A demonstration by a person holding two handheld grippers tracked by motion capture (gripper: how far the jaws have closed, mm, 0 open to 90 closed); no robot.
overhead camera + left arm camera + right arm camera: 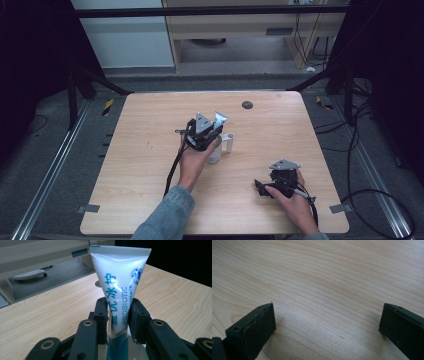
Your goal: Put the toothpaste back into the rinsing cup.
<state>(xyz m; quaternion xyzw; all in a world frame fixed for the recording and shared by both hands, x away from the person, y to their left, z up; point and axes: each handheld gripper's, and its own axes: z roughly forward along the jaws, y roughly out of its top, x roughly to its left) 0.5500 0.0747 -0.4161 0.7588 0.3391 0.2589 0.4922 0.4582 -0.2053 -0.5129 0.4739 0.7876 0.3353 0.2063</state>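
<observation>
A white and teal toothpaste tube [120,282] stands upright, crimped end up, its lower end inside a white mug [218,150] near the table's middle. My left gripper [118,312] points down over the mug, and its black pads [101,315] lie against the tube's two sides. In the high view the left gripper [202,132] hides most of the mug, and the tube [220,119] pokes out beyond it. My right gripper [327,320] rests low over bare wood at the near right, jaws wide apart with nothing between them. In the high view the right gripper [261,188] points left.
The wooden table [150,165] has a small dark round disc [247,104] near its far edge. Cables trail from both grippers toward the near edge. Dark stands and floor cables surround the table, and a light cabinet [250,25] stands beyond it.
</observation>
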